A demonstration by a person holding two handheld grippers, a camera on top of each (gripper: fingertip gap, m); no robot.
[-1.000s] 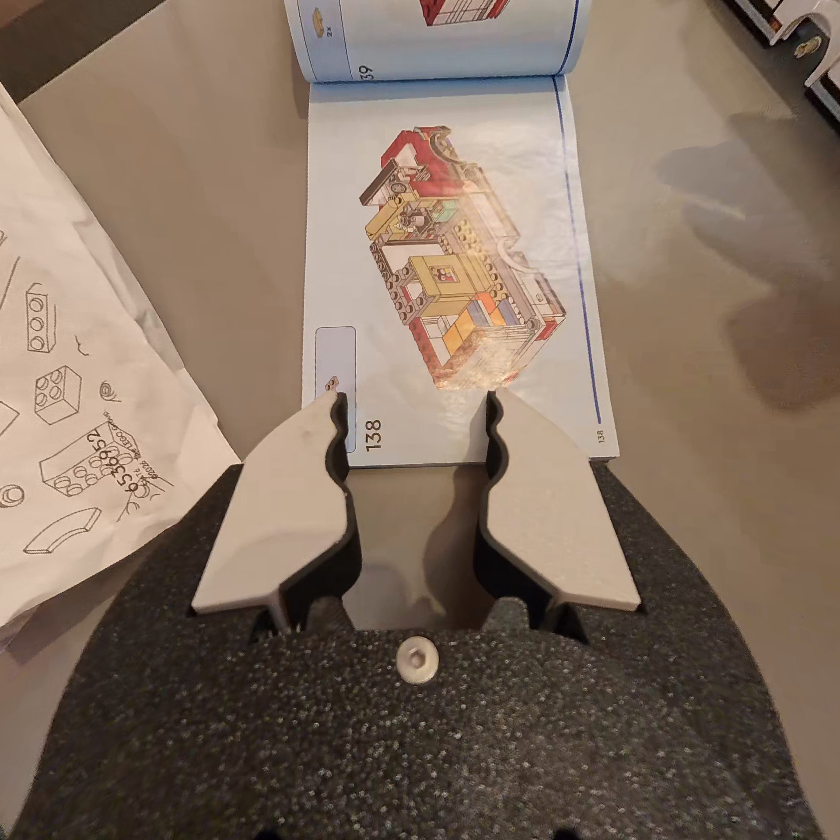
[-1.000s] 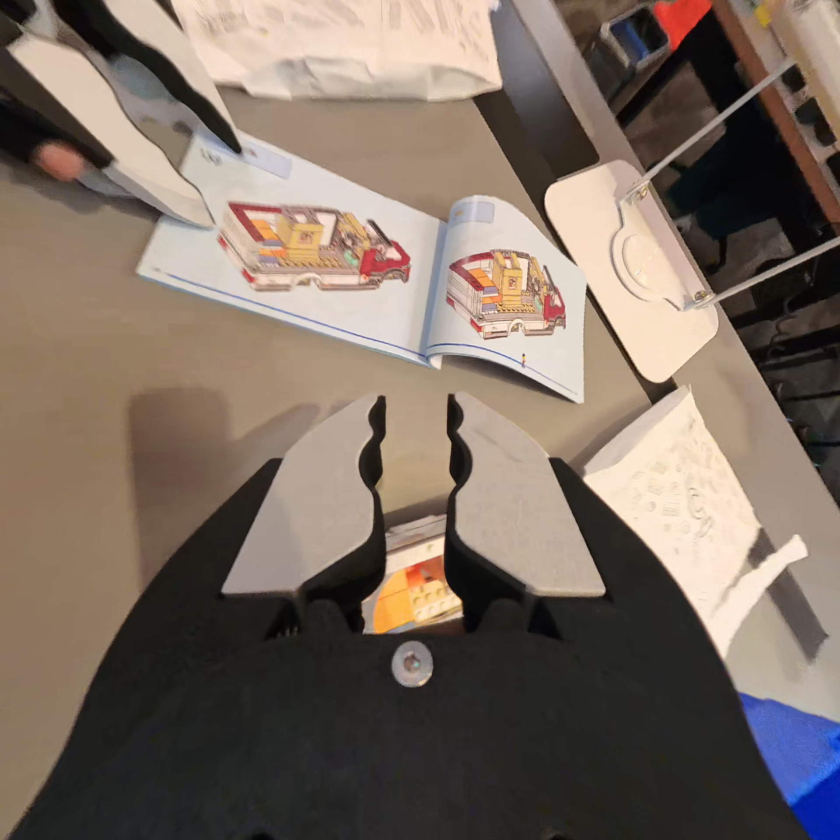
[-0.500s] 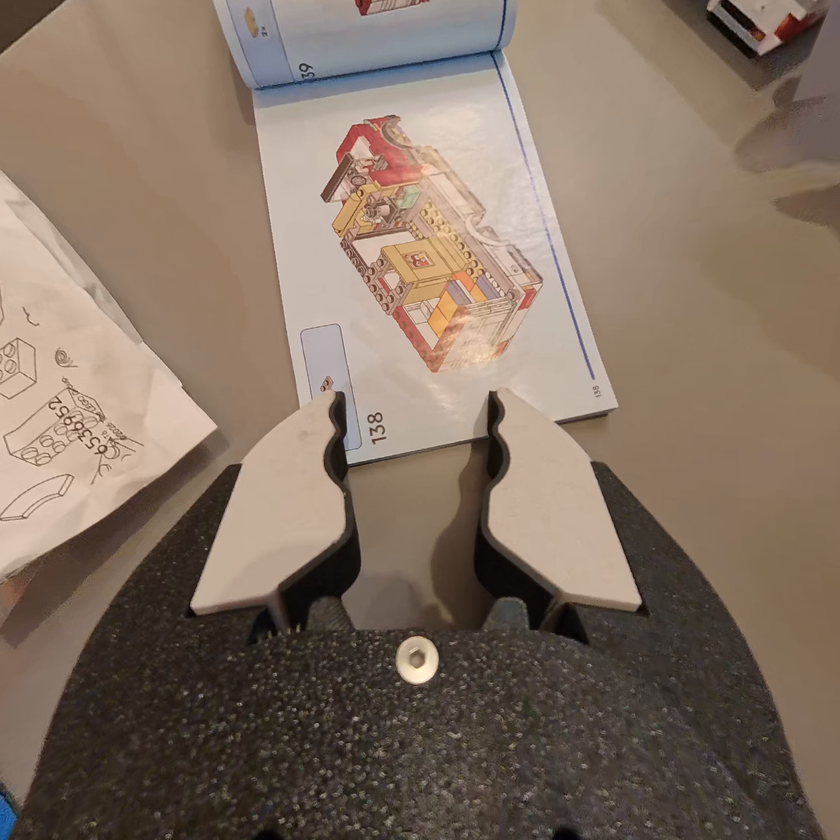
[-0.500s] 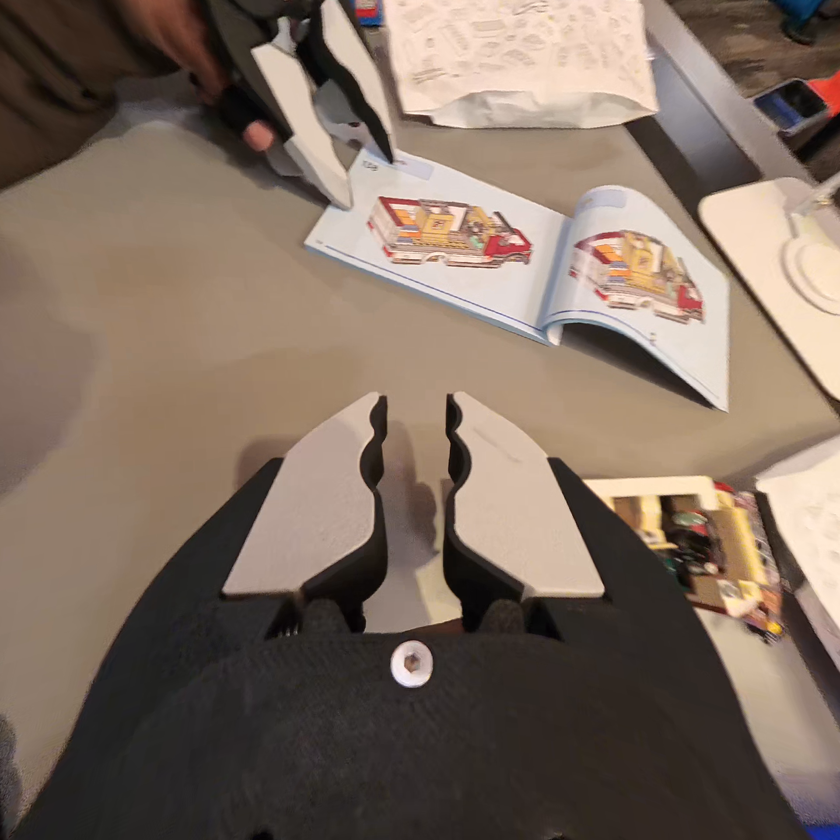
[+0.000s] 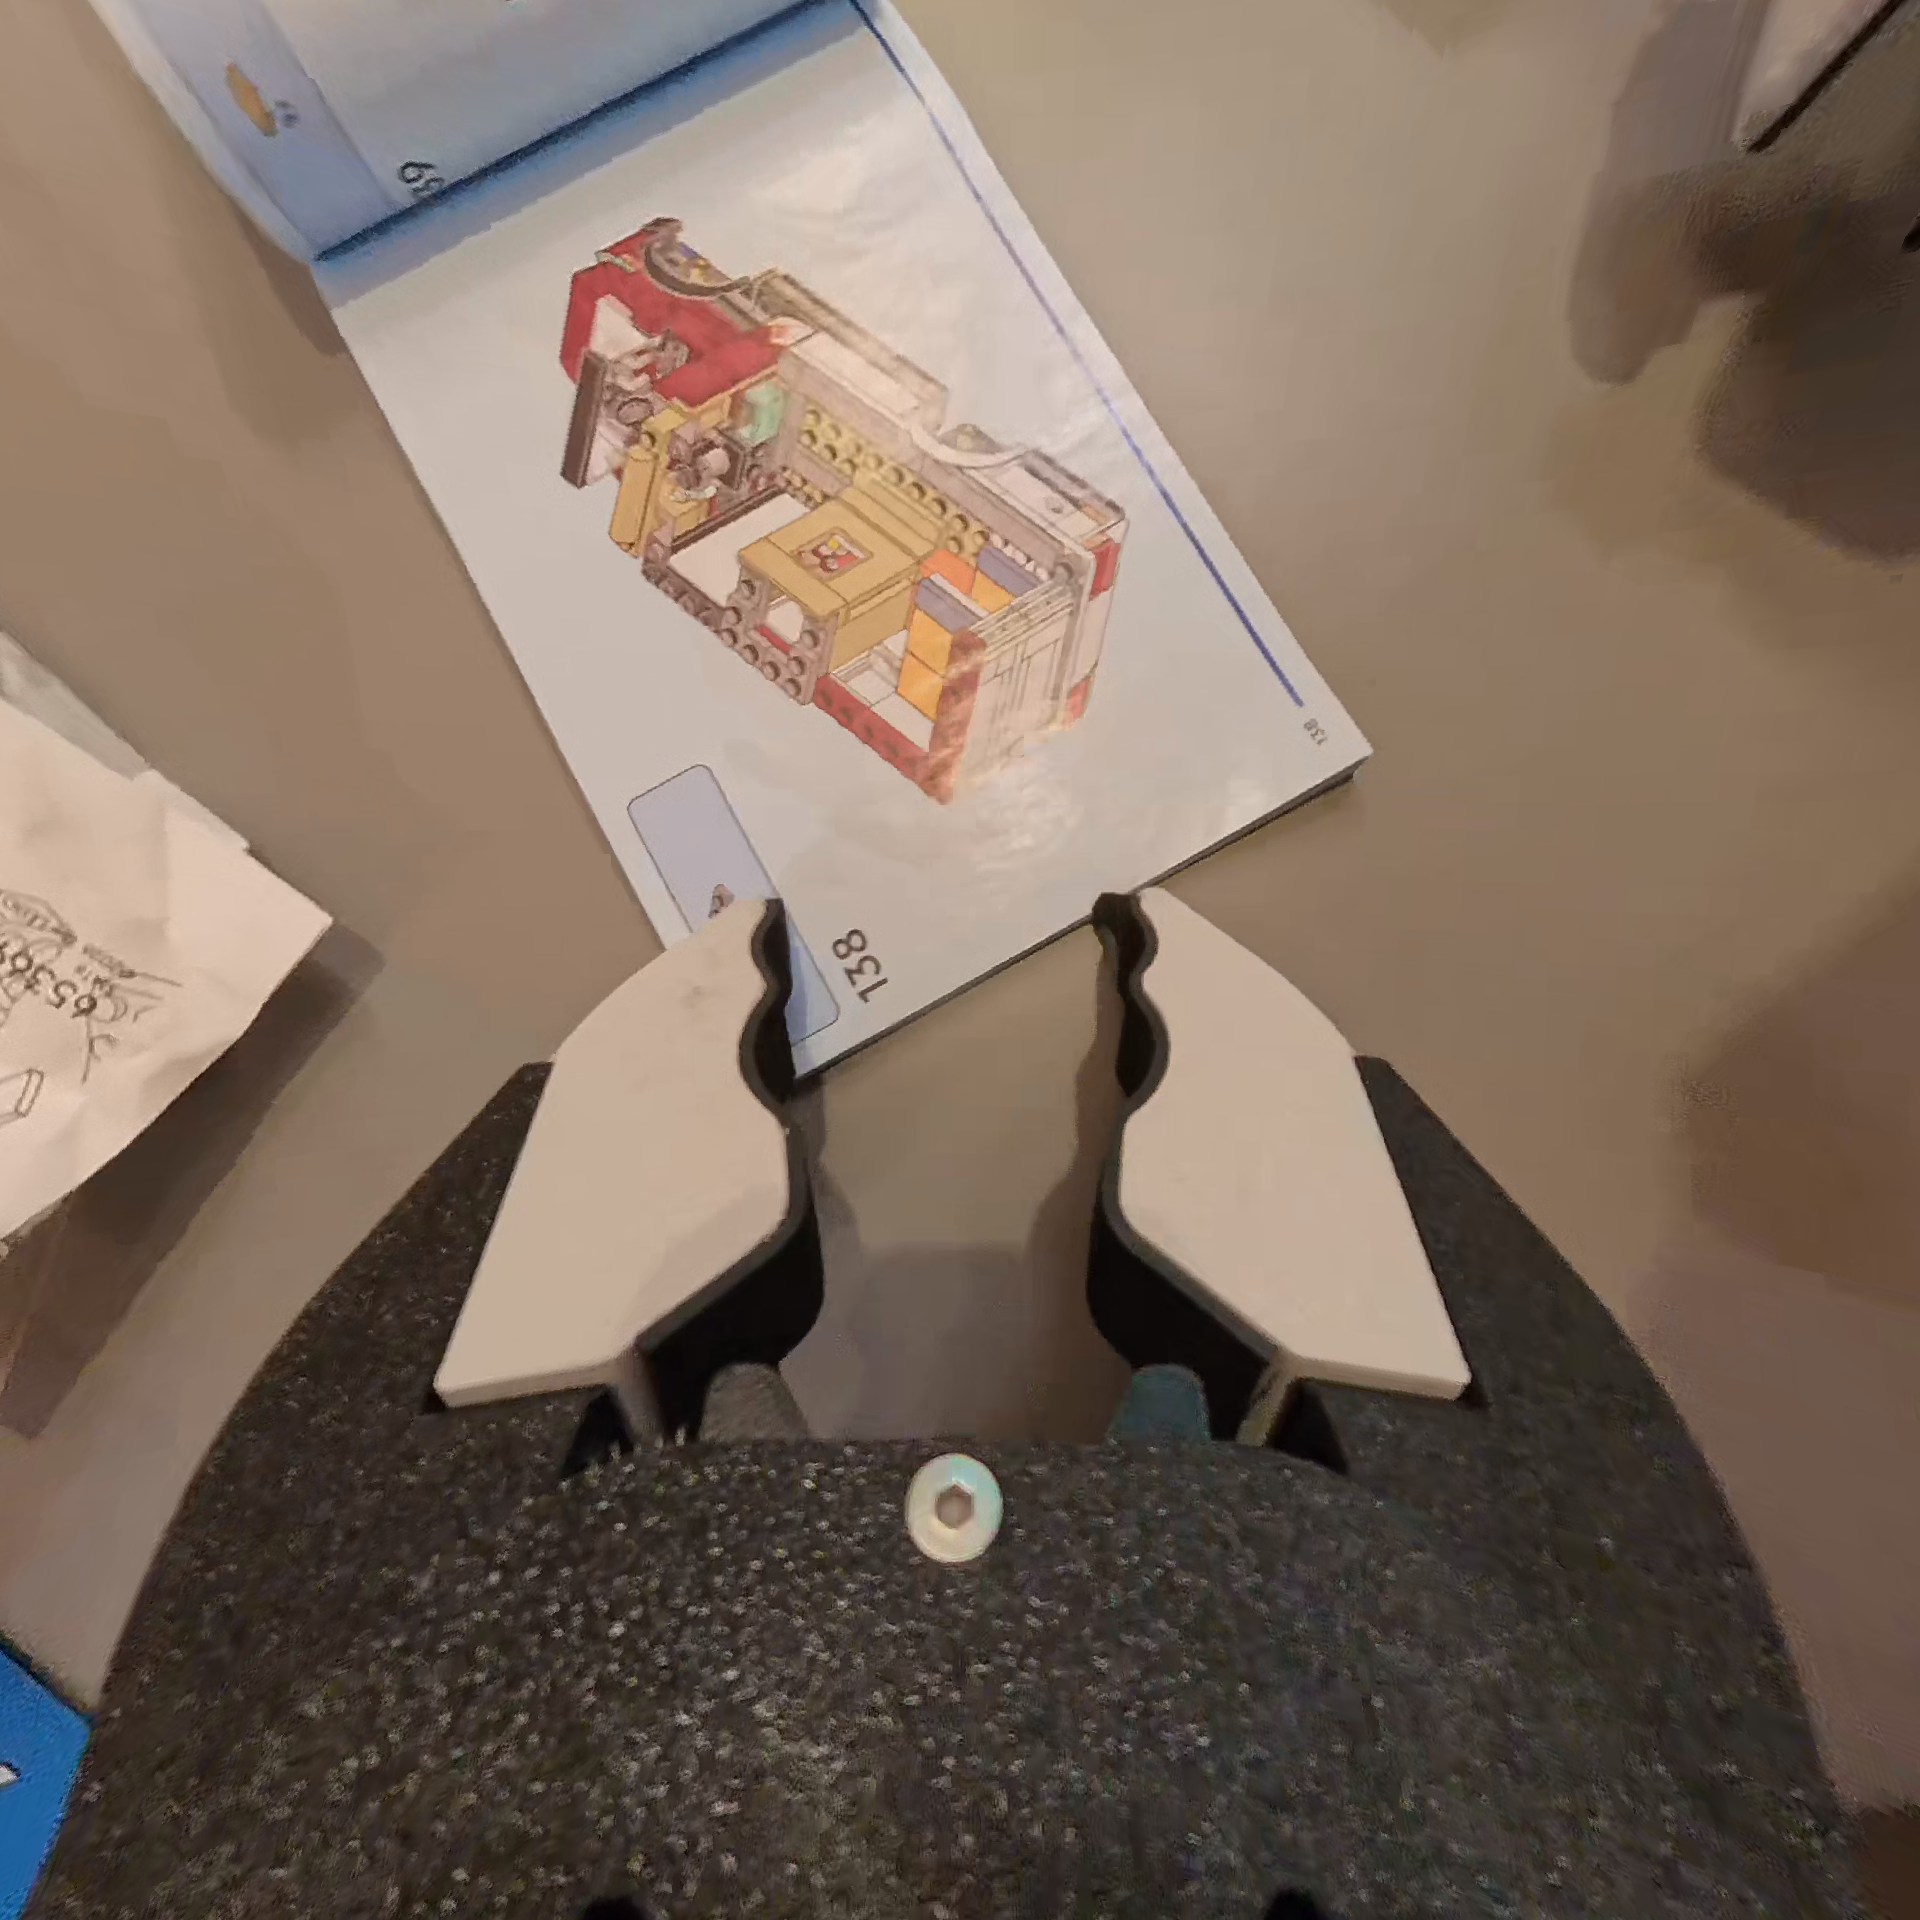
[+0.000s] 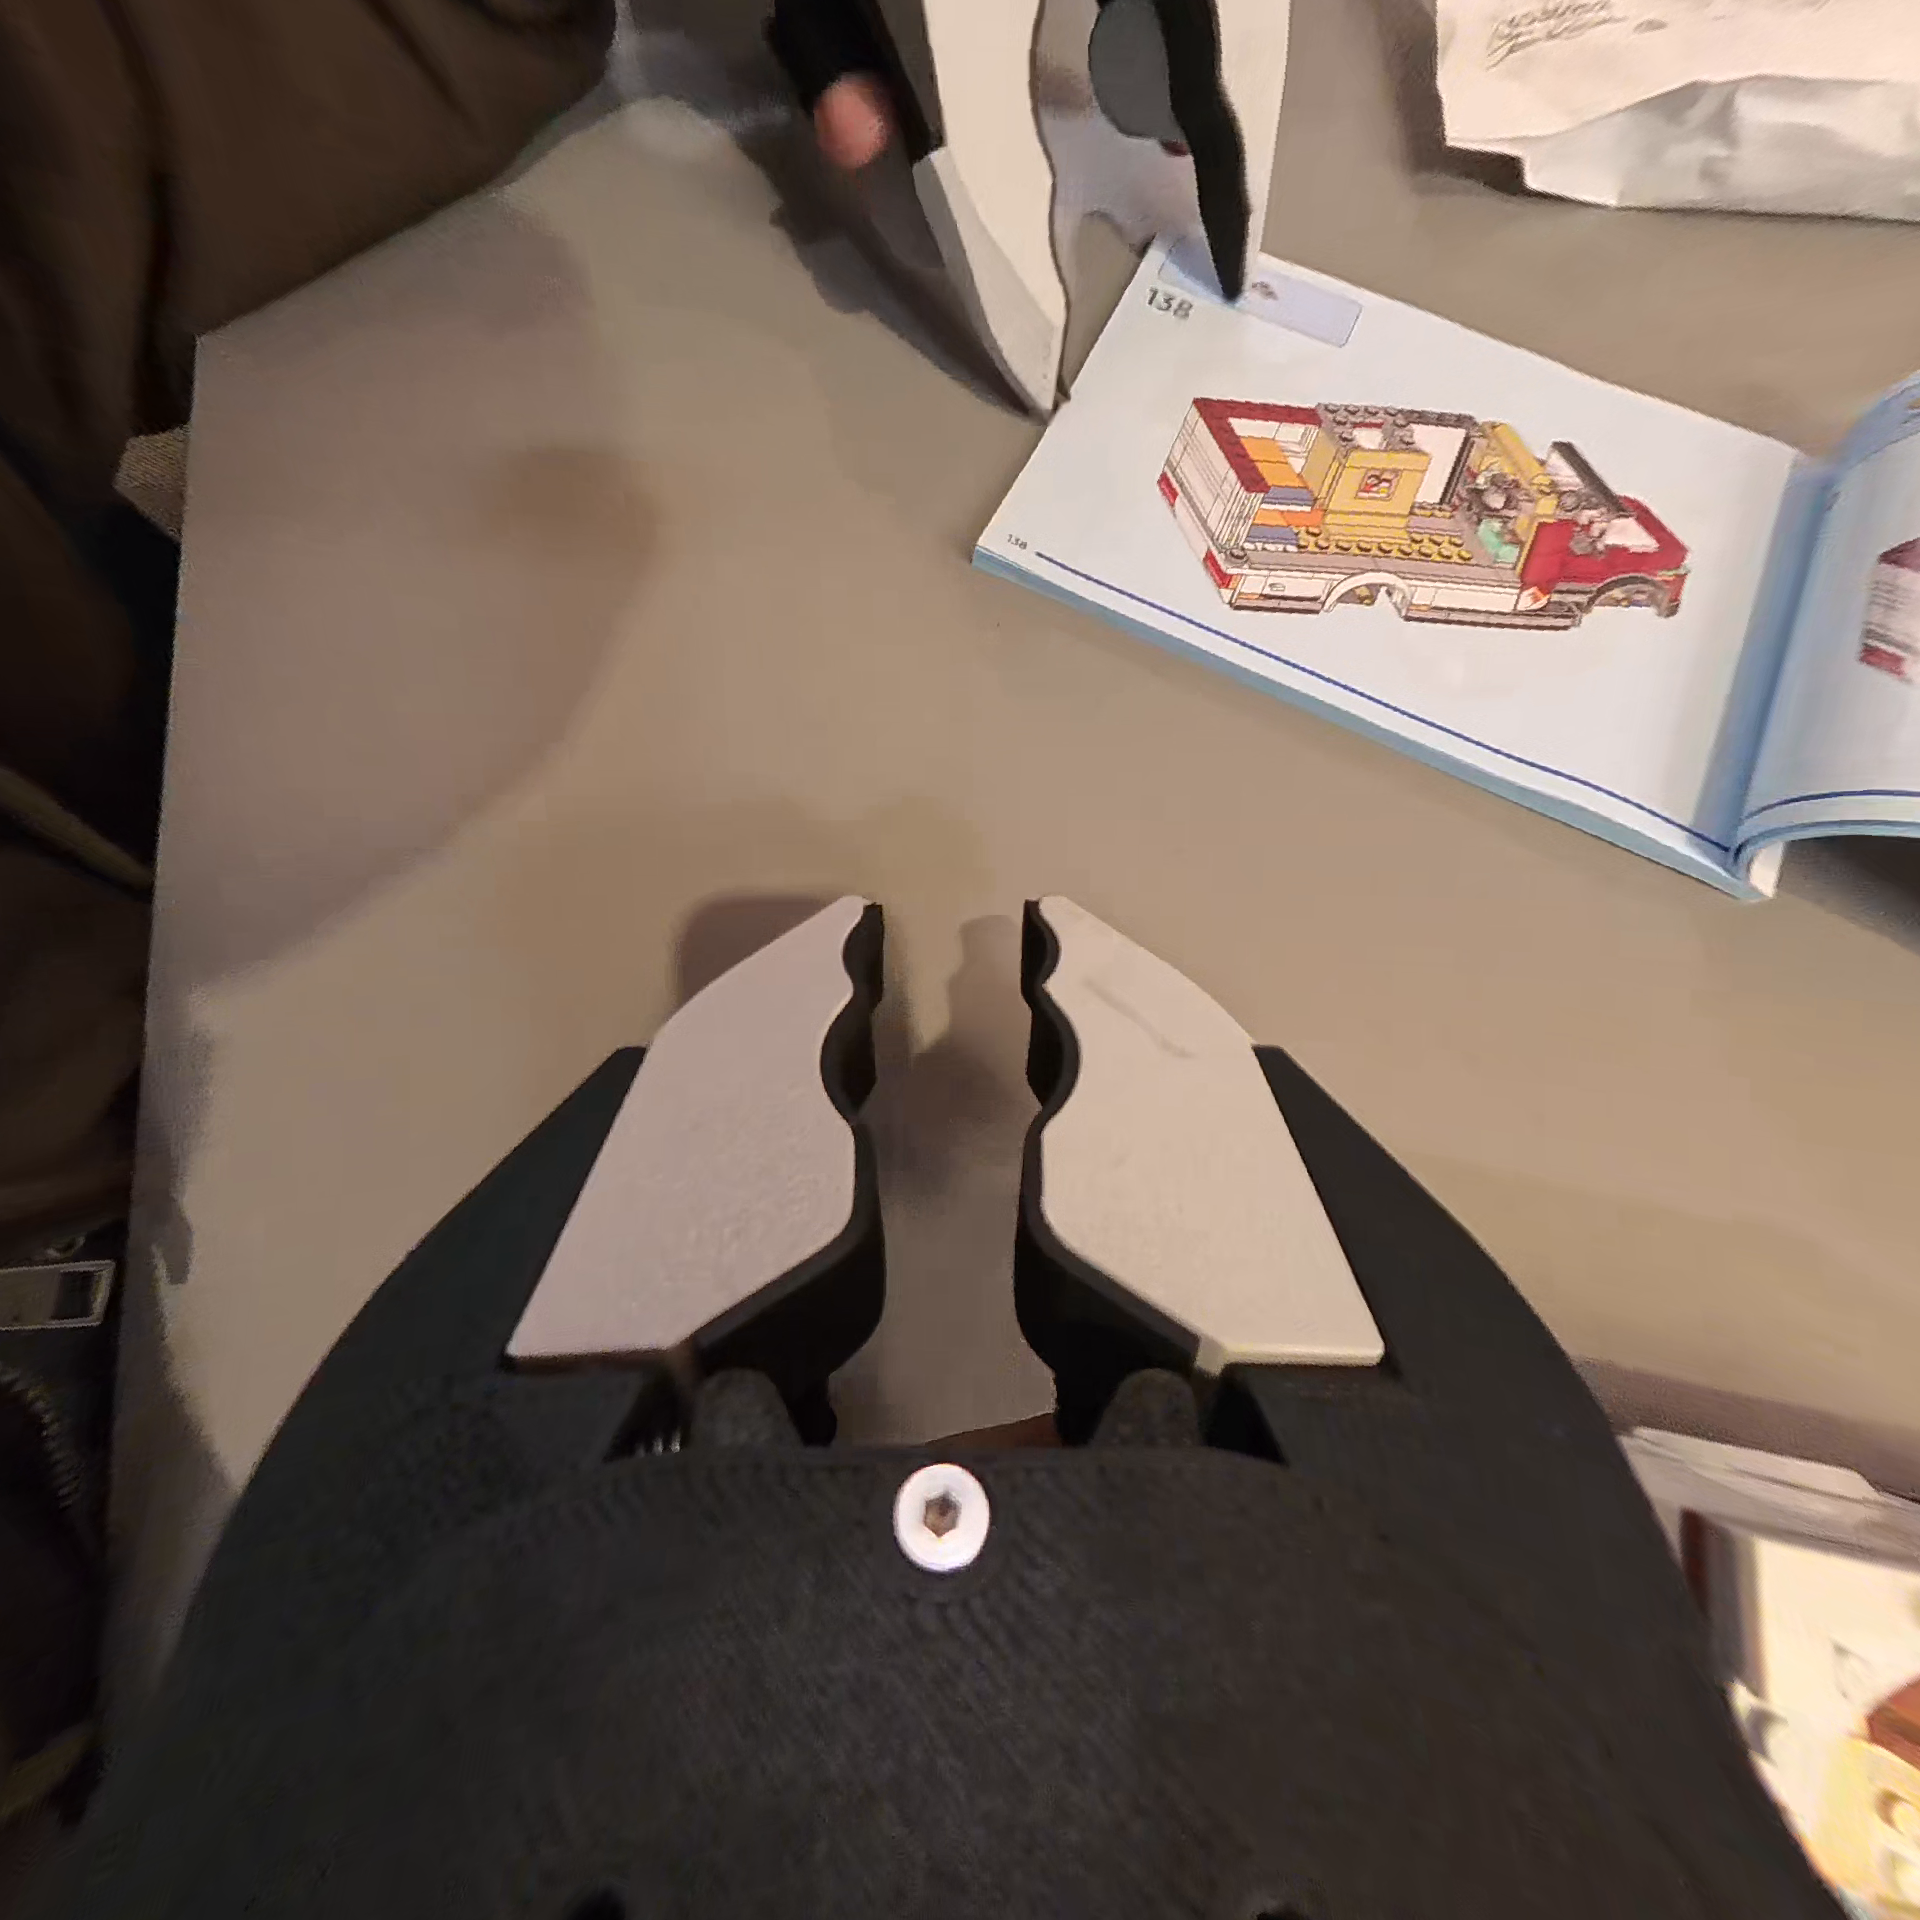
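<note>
Left wrist view shows the tan worktop [image 5: 1455, 520] bearing an open instruction booklet [image 5: 831, 520], at whose near edge the left hand-held gripper [image 5: 940, 914] hangs wide apart and bare, while the right hand-held gripper [image 6: 951, 914], narrowly parted and bare, hovers over bare worktop.

Printed page numbers stood at the corners of the open pale-blue building-instruction booklet [image 5: 790, 582] on the desk [image 5: 1455, 935]. Handwritten-style digits and brick sketches marked the crumpled white paper bag [image 5: 125, 997]. Wording not transcribed.
</note>
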